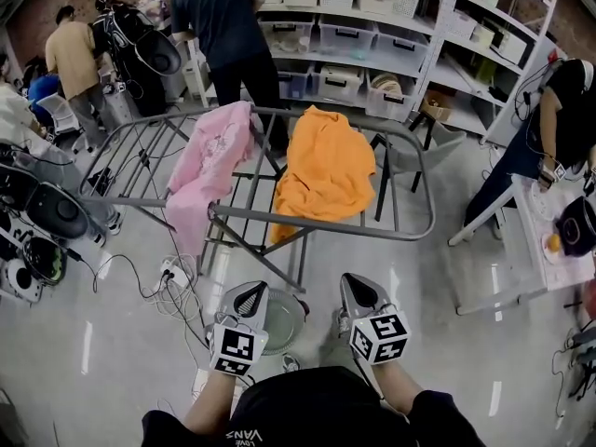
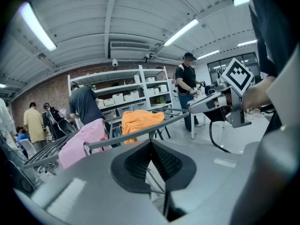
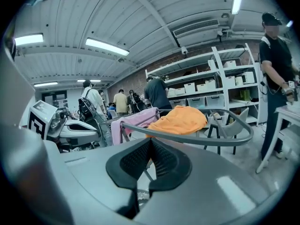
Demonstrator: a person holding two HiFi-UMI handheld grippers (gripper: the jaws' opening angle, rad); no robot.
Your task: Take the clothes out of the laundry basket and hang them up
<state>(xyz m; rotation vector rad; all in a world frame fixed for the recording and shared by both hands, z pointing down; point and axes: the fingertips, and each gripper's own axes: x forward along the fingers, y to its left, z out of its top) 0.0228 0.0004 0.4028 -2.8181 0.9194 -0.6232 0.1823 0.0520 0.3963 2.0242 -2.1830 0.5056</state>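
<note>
L gripper (image 1: 250, 296) & R gripper (image 1: 359, 294) are both clenched on nothing, held low by the basket (image 1: 282, 324), prob. ready for another item. The pink garment (image 1: 209, 161) & orange garment (image 1: 326, 170) drape over the drying rack (image 1: 326, 215) rails so they air.

pink garment (image 1: 209, 161) | orange garment (image 1: 326, 166) | grey drying rack (image 1: 410, 234)

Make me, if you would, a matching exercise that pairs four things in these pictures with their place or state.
Things:
1. pink garment
2. orange garment
3. left gripper
4. basket

Descriptions:
A. on the floor, on the person's side of the rack
B. jaws shut, holding nothing
C. draped on the rack, right of the other garment
D. draped on the rack, left of the other garment

Pairs: 1-D, 2-C, 3-B, 4-A
</note>
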